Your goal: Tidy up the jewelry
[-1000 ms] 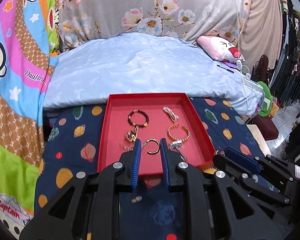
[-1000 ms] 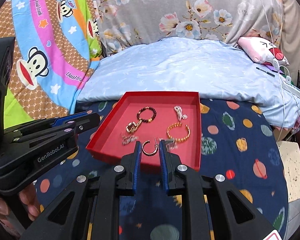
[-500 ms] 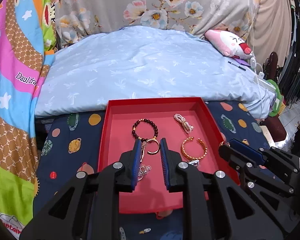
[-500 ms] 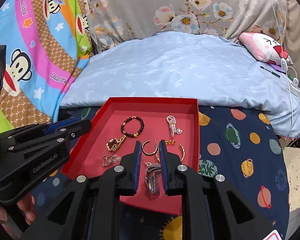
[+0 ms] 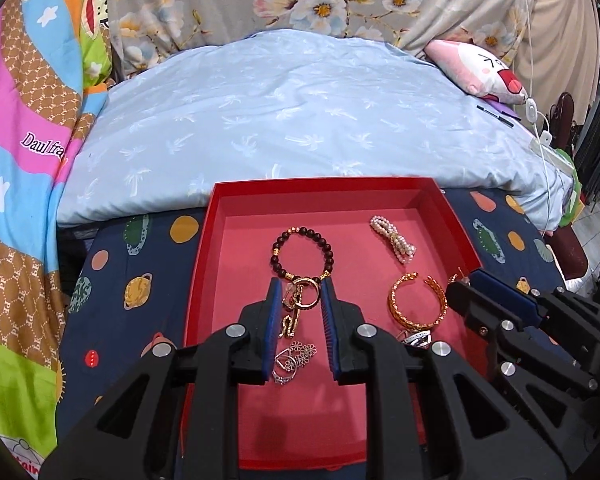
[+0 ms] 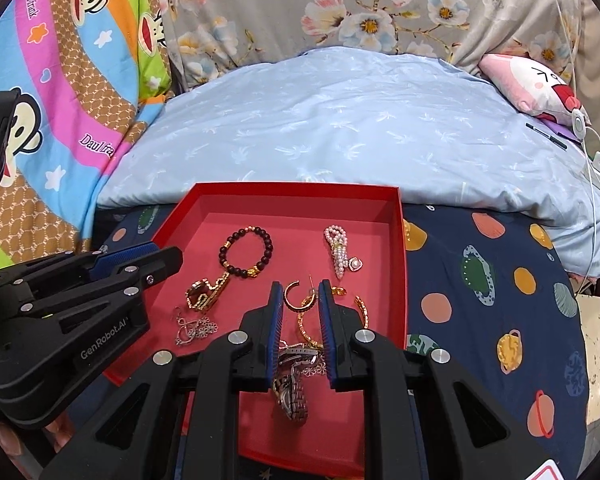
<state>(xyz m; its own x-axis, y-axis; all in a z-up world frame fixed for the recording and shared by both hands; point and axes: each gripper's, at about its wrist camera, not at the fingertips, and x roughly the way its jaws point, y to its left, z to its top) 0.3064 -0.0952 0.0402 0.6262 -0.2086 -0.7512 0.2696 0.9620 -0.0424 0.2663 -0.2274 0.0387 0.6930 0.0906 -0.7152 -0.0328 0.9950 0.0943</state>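
A red tray [image 5: 452,216] [image 6: 398,240] holds jewelry: a dark bead bracelet [image 5: 304,252] [image 6: 246,252], a pearl piece [image 5: 394,238] [image 6: 340,254], a gold cuff bangle [image 5: 416,306] [image 6: 362,308], a gold chain piece [image 5: 292,316] [image 6: 202,294], silver flower earrings [image 5: 294,358] [image 6: 194,328], a gold hoop earring [image 6: 298,296] and a metal watch [image 6: 294,384]. My left gripper [image 5: 300,292] is open over the tray, its tips beside the gold ring end of the chain piece. My right gripper [image 6: 300,294] is open, its tips either side of the hoop earring, over the watch.
The tray lies on a dark blue planet-print sheet [image 5: 140,264] [image 6: 480,300]. Behind it is a light blue quilt [image 5: 300,112], floral fabric and a pink plush [image 6: 540,84]. A cartoon blanket [image 5: 20,160] hangs at the left.
Both grippers have moved forward over the tray, so the jewelry looks nearer. The left tips now reach the bead bracelet's near end; the right tips flank the hoop earring.
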